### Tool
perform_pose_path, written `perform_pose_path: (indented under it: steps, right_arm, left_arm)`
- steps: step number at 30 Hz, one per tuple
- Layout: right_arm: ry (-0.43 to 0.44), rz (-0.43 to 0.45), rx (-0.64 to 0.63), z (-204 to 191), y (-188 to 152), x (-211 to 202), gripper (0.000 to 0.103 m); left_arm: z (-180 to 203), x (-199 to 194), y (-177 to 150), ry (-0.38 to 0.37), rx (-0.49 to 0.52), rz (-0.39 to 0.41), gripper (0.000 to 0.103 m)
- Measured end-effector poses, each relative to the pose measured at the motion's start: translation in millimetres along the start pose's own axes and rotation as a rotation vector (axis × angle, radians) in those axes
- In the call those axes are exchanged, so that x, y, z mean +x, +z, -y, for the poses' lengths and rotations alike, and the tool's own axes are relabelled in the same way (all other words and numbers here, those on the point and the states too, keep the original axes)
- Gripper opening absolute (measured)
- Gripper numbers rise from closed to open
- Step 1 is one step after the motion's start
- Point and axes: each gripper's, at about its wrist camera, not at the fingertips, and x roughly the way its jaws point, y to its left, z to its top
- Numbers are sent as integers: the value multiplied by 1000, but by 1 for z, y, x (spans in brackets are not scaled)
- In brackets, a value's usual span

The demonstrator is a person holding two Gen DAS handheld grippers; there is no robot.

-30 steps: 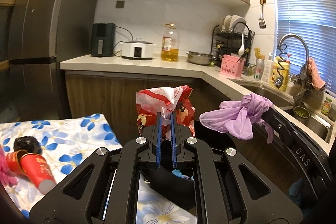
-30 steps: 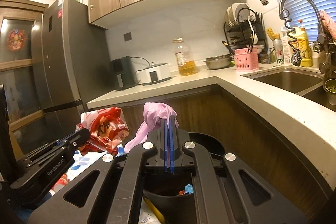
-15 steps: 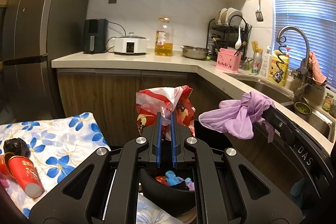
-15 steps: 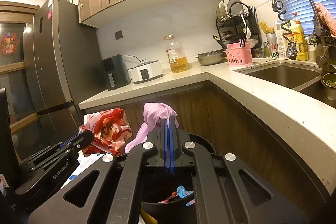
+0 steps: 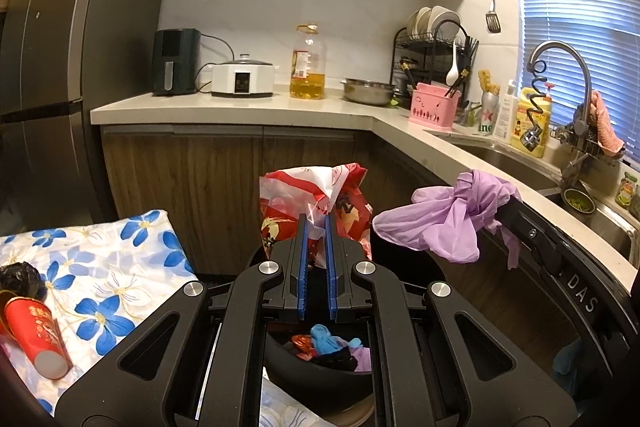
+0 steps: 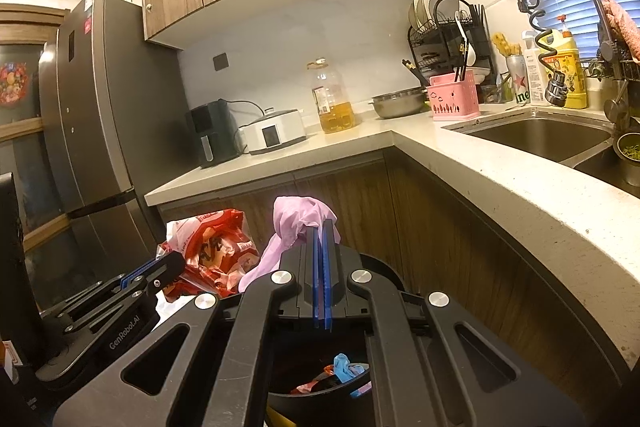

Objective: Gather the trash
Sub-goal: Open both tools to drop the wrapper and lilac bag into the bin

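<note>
My left gripper (image 5: 315,223) is shut on a crumpled red and white plastic bag (image 5: 316,193), held above a black trash bin (image 5: 320,367) that holds blue, red and purple scraps. The same red and white bag (image 6: 212,251) shows left of centre in the right wrist view, with the left gripper (image 6: 176,259) on it. My right gripper (image 6: 321,227) is shut on a wad of purple plastic bag (image 6: 298,227), also over the black bin (image 6: 320,399). In the left wrist view that purple bag (image 5: 452,219) hangs from the right gripper (image 5: 498,203) at the right.
A table with a blue-flowered cloth (image 5: 100,267) at the left carries a red paper cup (image 5: 36,335) on its side and a black knotted bag (image 5: 18,279). The wooden cabinets and pale counter (image 5: 240,107) stand close behind the bin. A sink (image 6: 536,139) lies to the right.
Both grippers have moved forward over the bin with their bags still held. The trash inside the bin has come into view below the fingers.
</note>
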Motion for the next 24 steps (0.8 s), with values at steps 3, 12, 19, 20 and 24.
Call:
perform_pose_path:
  steps: [3,12,19,20,24]
  right_arm:
    - [-1,-8,-1,1,-1,4,3]
    - [-4,-24,4,6,-4,14,3]
    - [0,-40,16,10,-7,23,5]
    - [4,-42,17,10,-8,25,11]
    - [2,-67,11,11,-11,32,29]
  left_arm:
    - [1,4,-1,3,-1,-6,7]
    - [2,15,-4,0,-8,-22,8]
    - [0,24,-9,-12,-17,-40,9]
    - [0,25,-10,-15,-15,-45,10]
    - [-3,30,-13,-3,-12,-58,36]
